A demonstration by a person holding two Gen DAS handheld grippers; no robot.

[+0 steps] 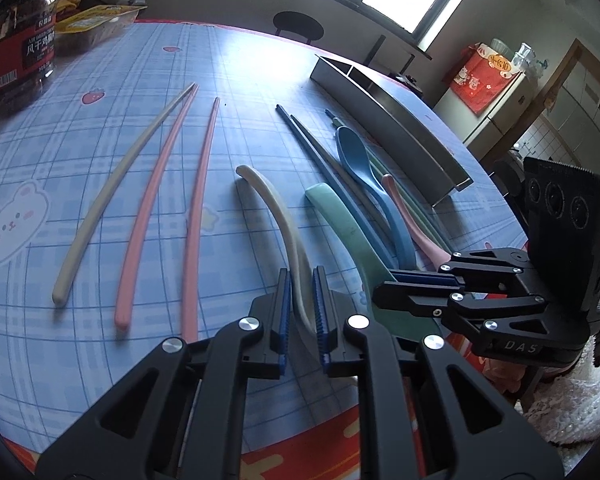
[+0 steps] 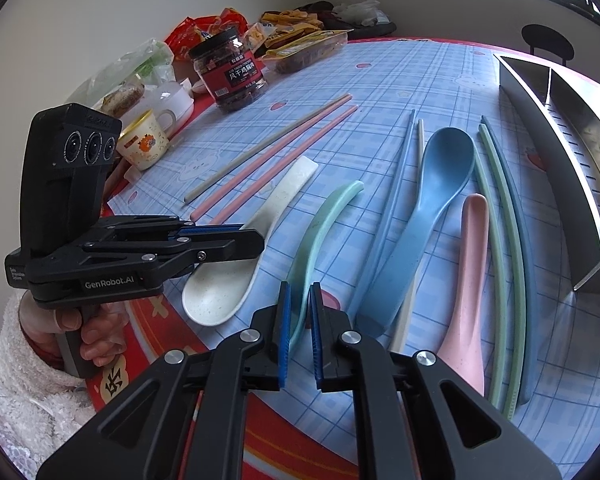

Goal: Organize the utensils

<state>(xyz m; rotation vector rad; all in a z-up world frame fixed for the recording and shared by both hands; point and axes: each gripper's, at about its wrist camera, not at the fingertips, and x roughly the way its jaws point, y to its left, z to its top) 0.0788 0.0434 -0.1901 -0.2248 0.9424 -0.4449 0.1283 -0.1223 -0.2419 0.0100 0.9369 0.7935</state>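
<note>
My left gripper (image 1: 302, 278) is shut on the handle of a cream spoon (image 1: 268, 196), whose bowl (image 2: 216, 296) lies near the table's front edge. From the right wrist view, the left gripper (image 2: 244, 236) grips that spoon near its neck. My right gripper (image 2: 301, 294) is shut on a green spoon (image 2: 328, 212) right beside it. A blue spoon (image 2: 440, 172) and a pink spoon (image 2: 470, 264) lie to the right among blue chopsticks (image 1: 312, 148) and green chopsticks (image 2: 500, 240). A cream chopstick (image 1: 112, 188) and two pink ones (image 1: 156, 184) lie to the left.
A divided steel utensil tray (image 2: 572, 168) stands along the table's right side. A red-labelled jar (image 2: 236, 76), a printed cup (image 2: 144, 144) and snack packets (image 2: 300, 48) crowd the far left. A hand in a fluffy white sleeve (image 2: 96, 336) holds the left gripper.
</note>
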